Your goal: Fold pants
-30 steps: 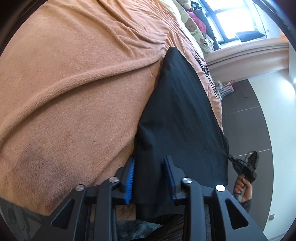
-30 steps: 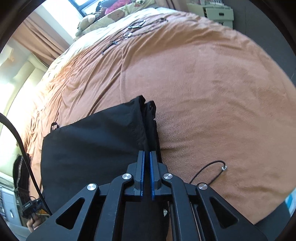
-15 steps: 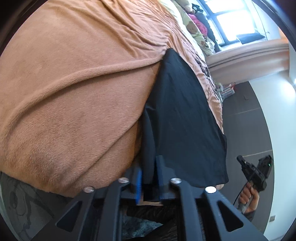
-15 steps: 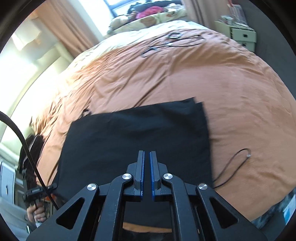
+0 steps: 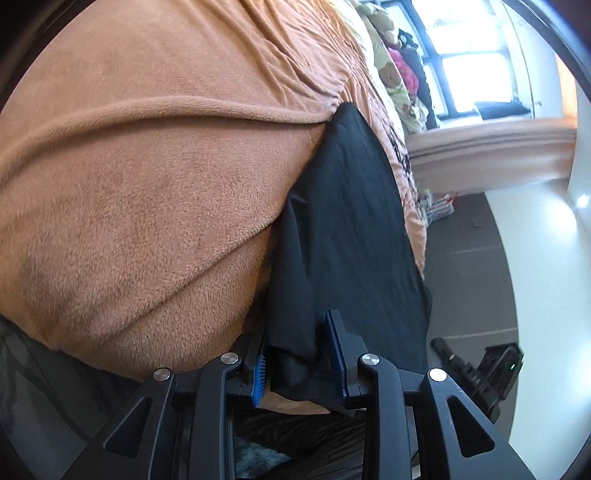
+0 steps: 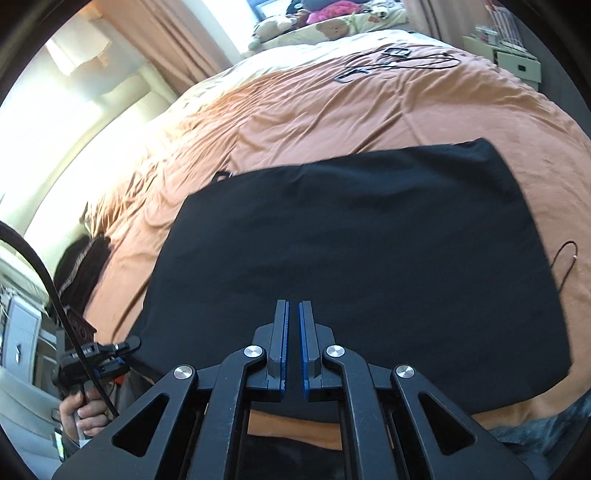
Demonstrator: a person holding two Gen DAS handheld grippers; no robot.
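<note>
Black pants lie folded in a flat rectangle on the orange blanket, near the bed's front edge. My right gripper hangs shut over the middle of their near edge, with nothing between its fingers. In the left wrist view the pants run away from me along the bed's edge. My left gripper straddles their near corner. Its jaws are opening, the bunched cloth still stands between them, and a gap shows at the right pad. The left gripper also shows at the pants' left corner, held by a hand.
A thin black cable loops on the blanket just right of the pants. More cables lie far back, with stuffed toys beyond. A dark garment hangs at the bed's left edge. Grey floor borders the bed.
My right gripper has swung left from the pants' right corner to the middle of their near edge, and the pants now lie flat. The left jaws narrowed on the corner, then widened.
</note>
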